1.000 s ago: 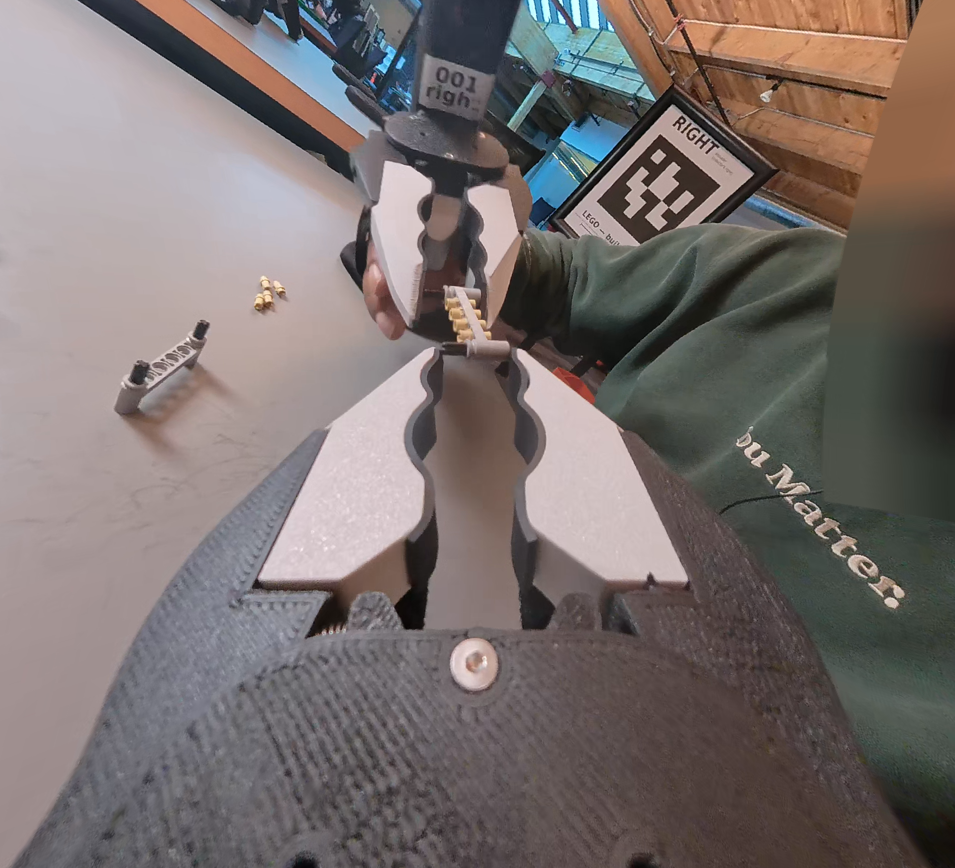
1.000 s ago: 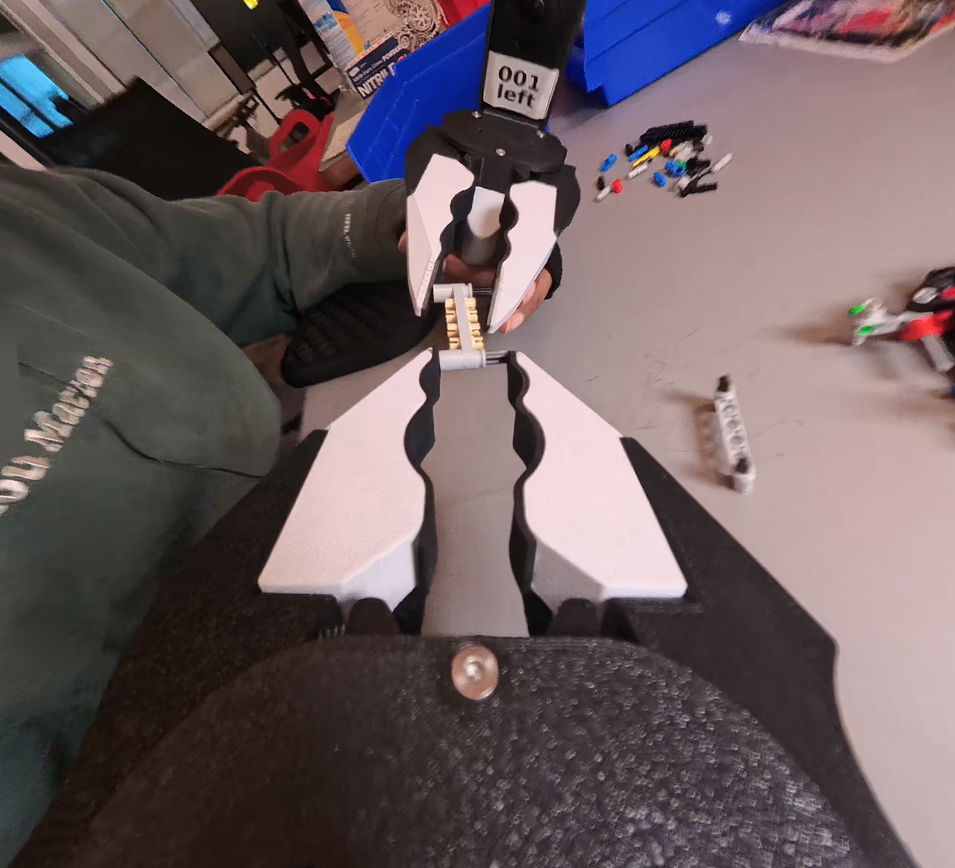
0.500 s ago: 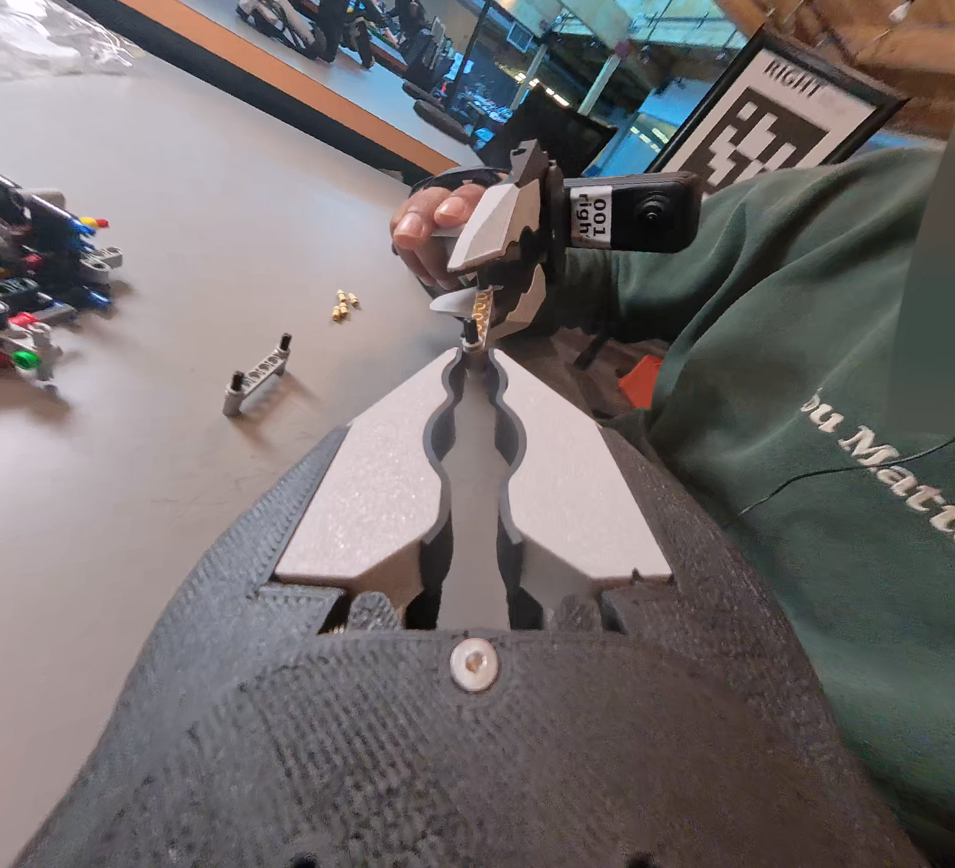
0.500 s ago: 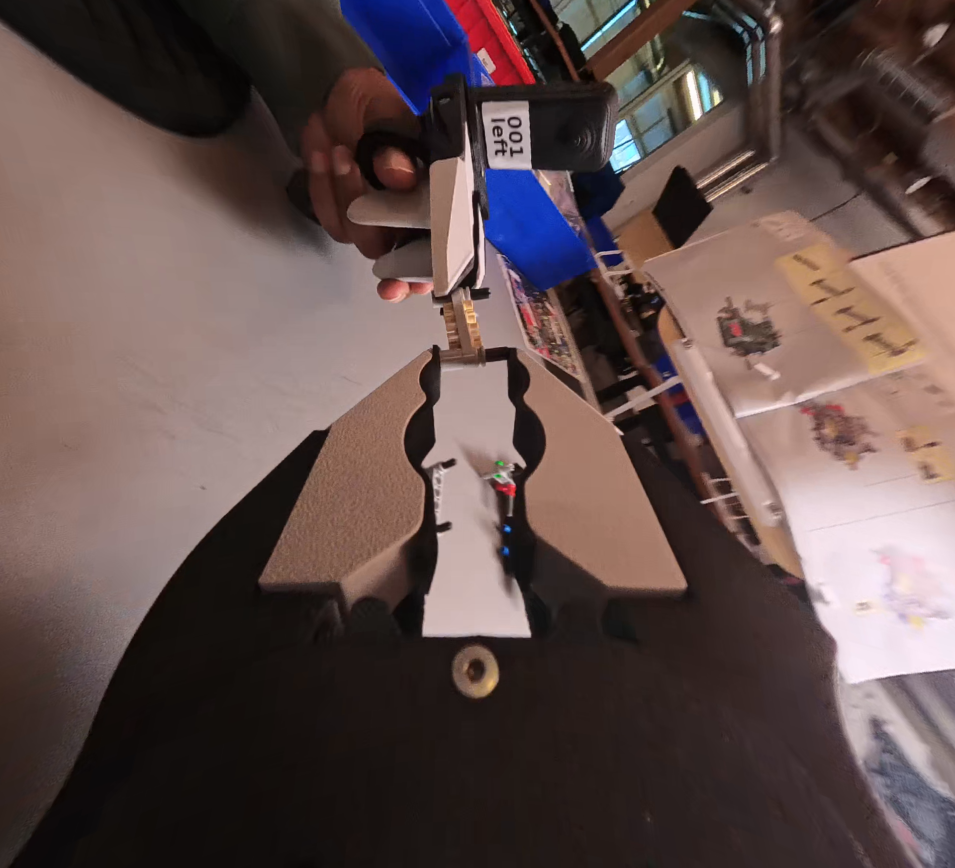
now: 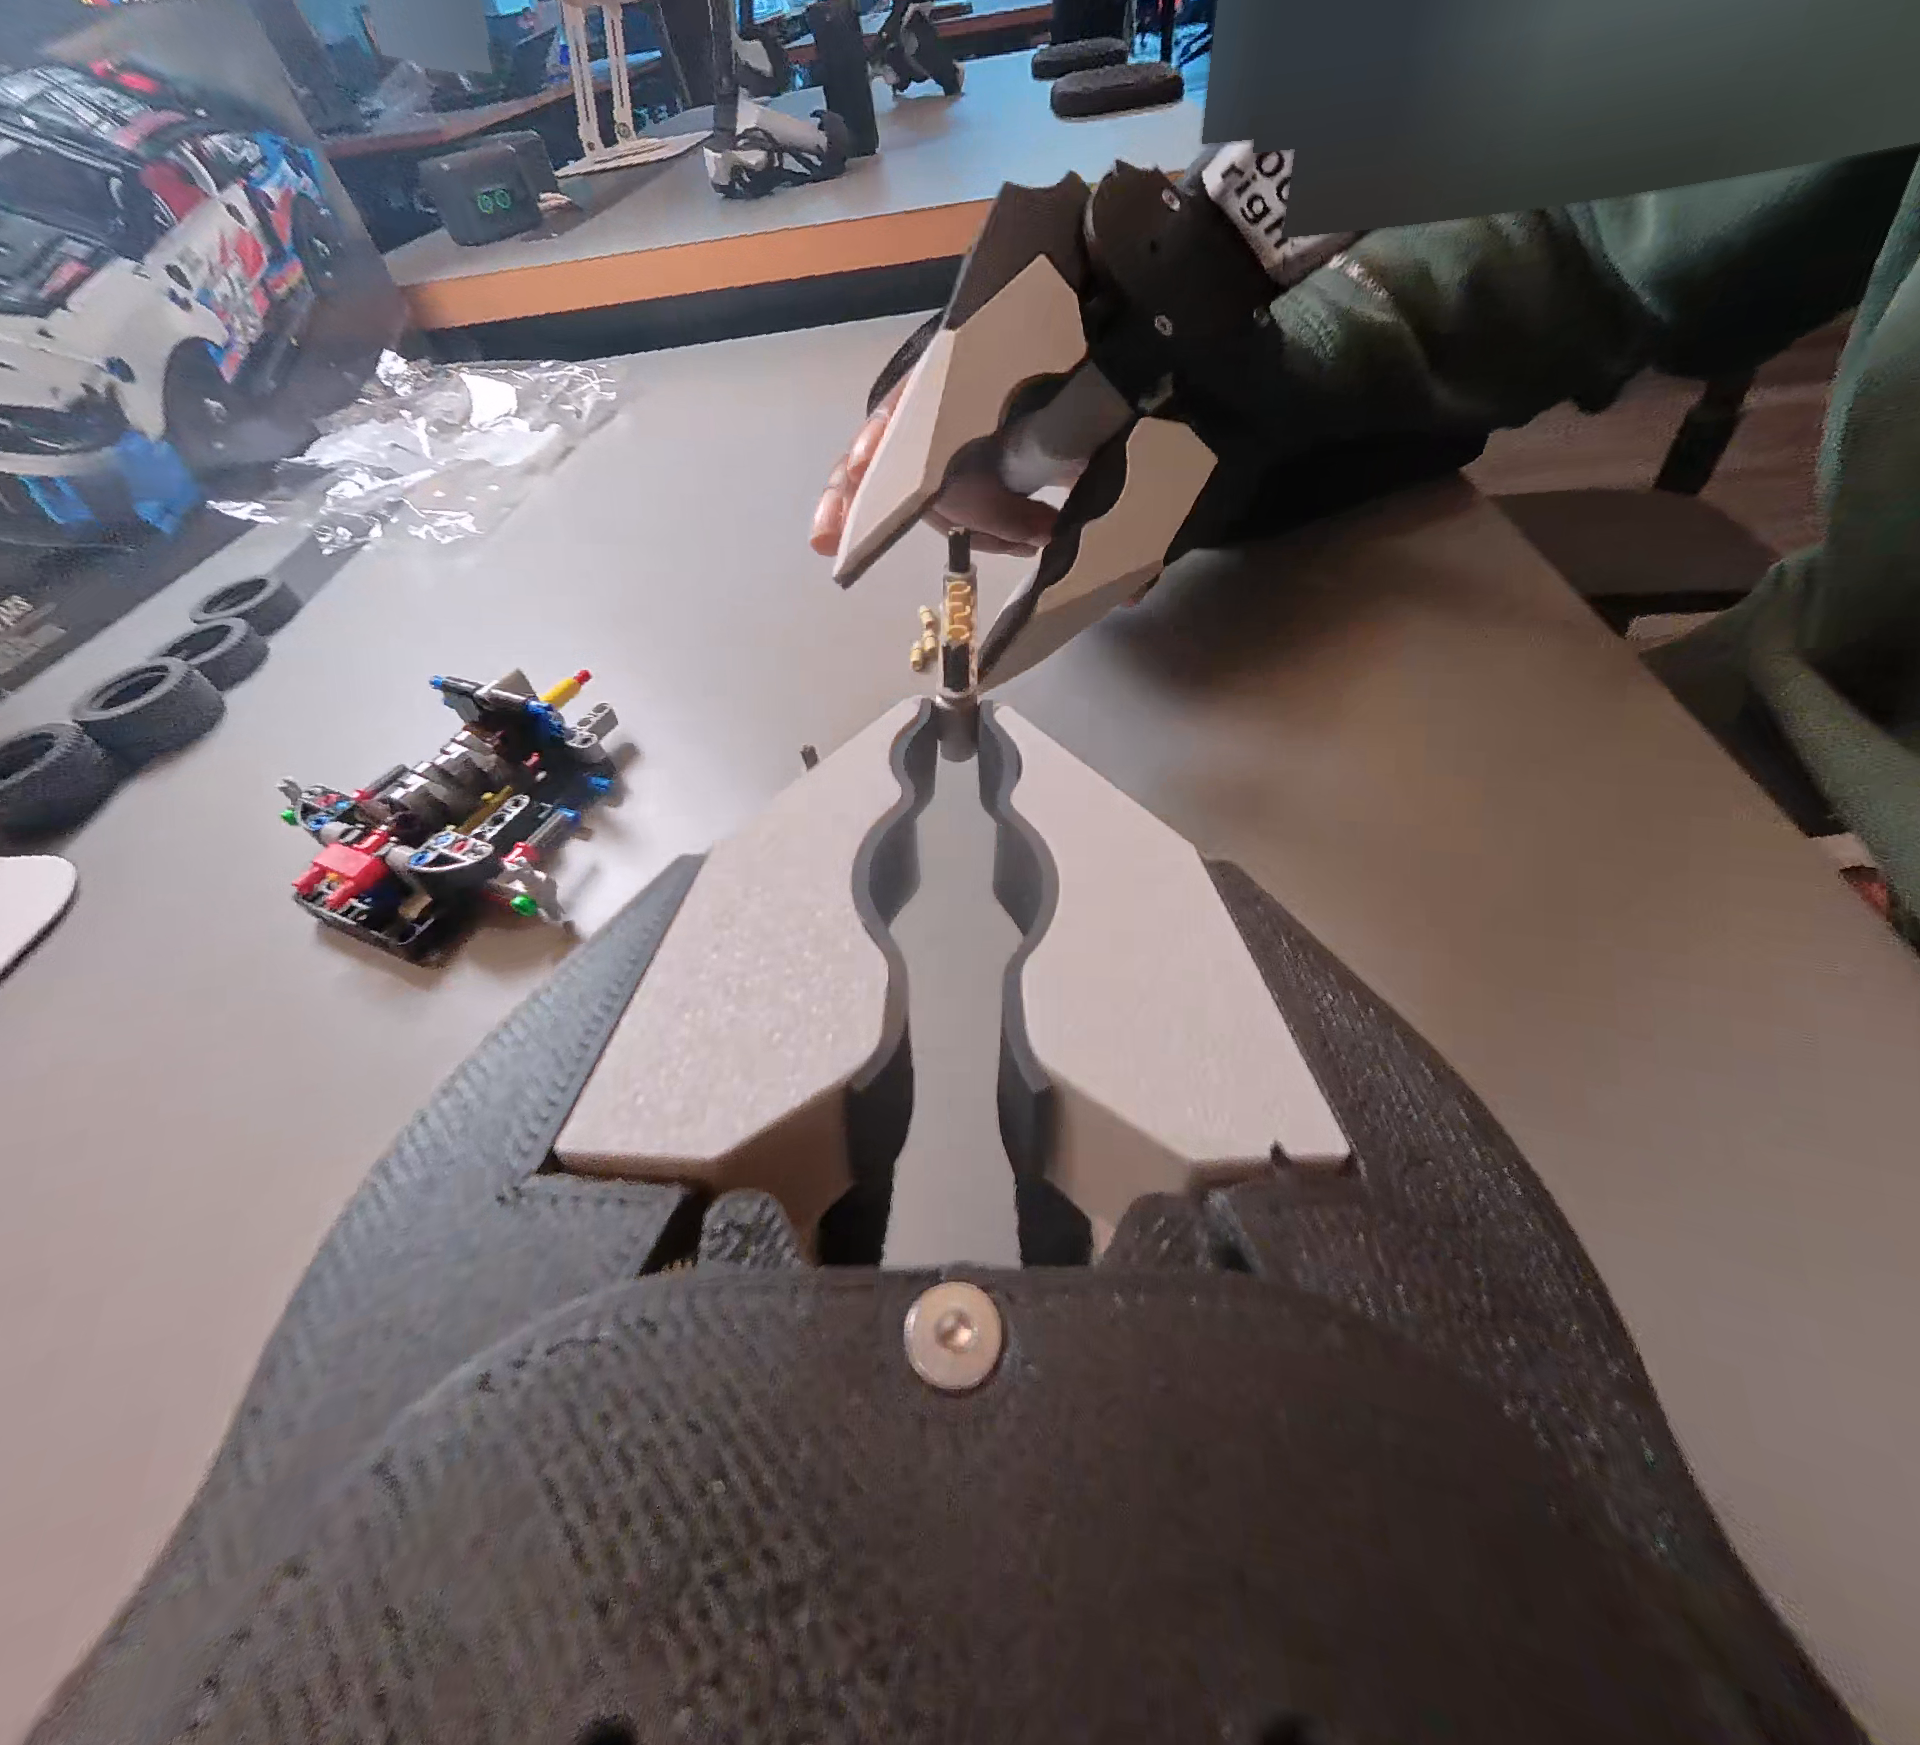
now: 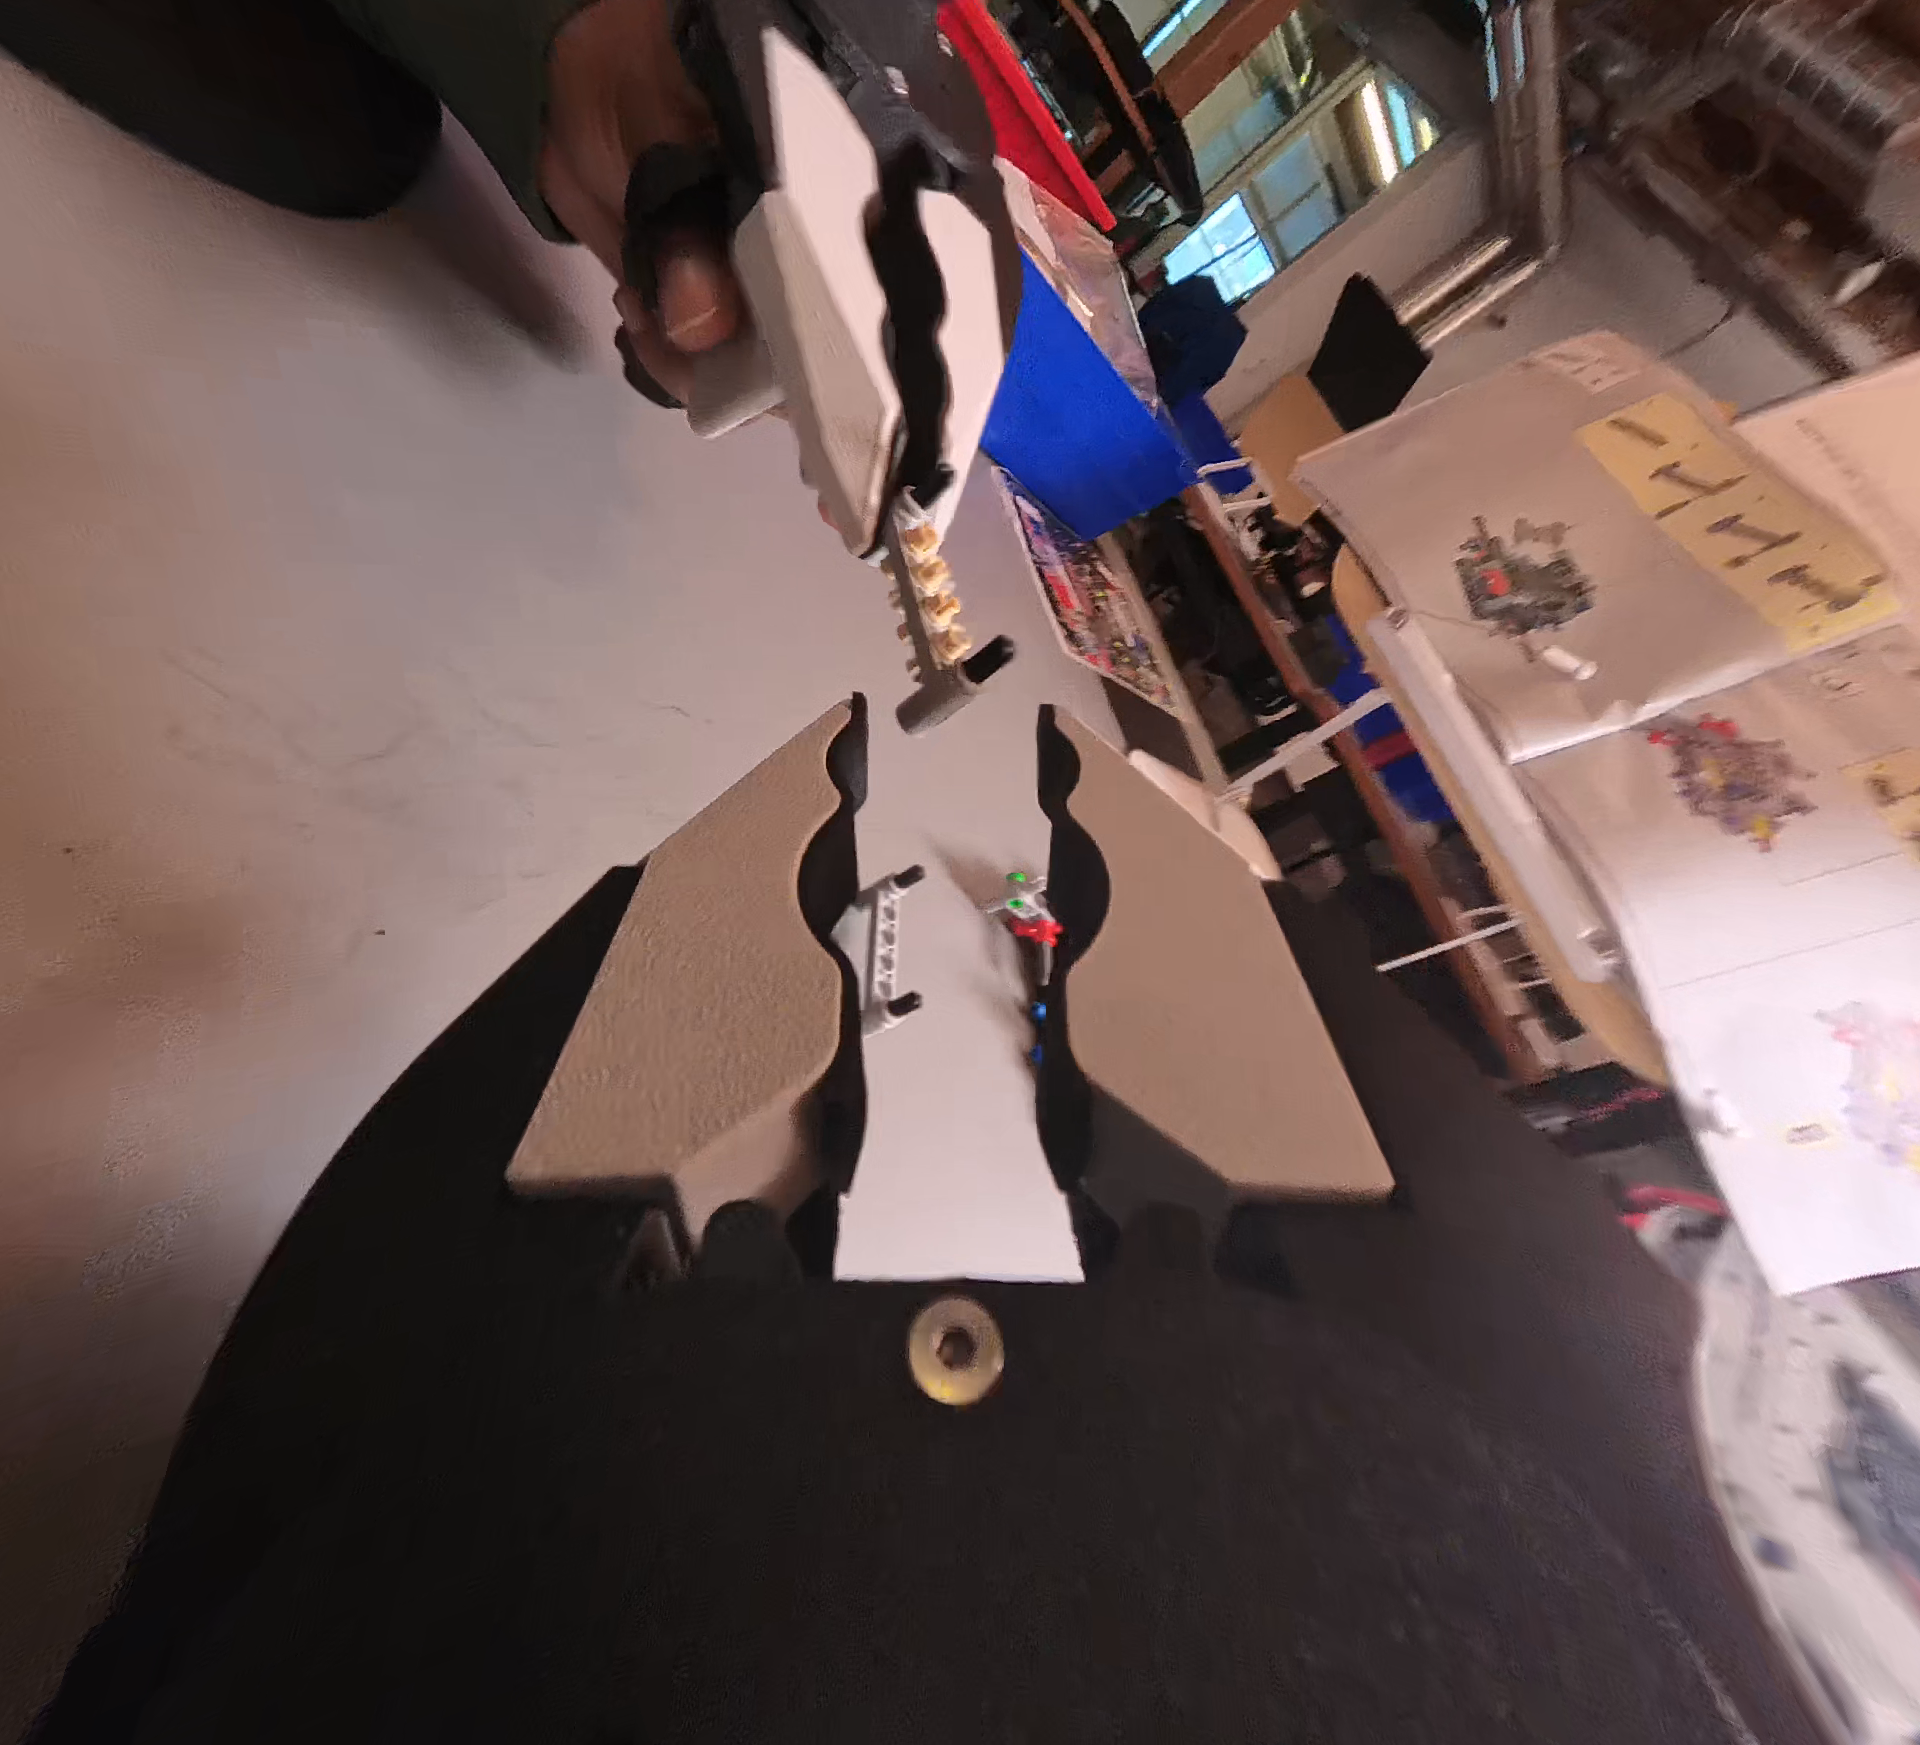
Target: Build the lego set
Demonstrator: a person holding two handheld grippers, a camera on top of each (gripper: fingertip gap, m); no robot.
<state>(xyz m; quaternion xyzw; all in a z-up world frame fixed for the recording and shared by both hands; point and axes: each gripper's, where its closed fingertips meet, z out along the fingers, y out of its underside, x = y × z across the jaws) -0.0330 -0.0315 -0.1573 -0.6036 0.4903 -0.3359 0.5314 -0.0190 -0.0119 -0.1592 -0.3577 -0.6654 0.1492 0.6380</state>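
Note:
My left gripper (image 5: 956, 710) is shut on one end of a short grey beam (image 5: 958, 620) with a row of tan pins and a black pin at each end, held in the air above the grey table (image 5: 1351, 812). My right gripper (image 6: 951, 713) is open. Its tips stand on either side of the beam's free end (image 6: 935, 698) without touching it. In the left wrist view the right gripper (image 5: 920, 617) comes in from the upper right, jaws spread around the beam. In the right wrist view the left gripper (image 6: 909, 516) hangs from above.
A part-built car chassis (image 5: 447, 822) lies on the table to the left, with black tyres (image 5: 145, 708) and crumpled plastic wrap (image 5: 436, 448) beyond. Loose tan pins (image 5: 923, 637) lie near the beam. A second grey beam (image 6: 883, 952) lies on the table. Instruction pages (image 6: 1662, 656) and a blue bin (image 6: 1070, 407) stand past the table. The tips of both grippers are at nearly the same place.
Both grippers were shut on the beam's ends. My right gripper has opened and let go of its end. Both grippers have turned, and the left one keeps hold of the beam.

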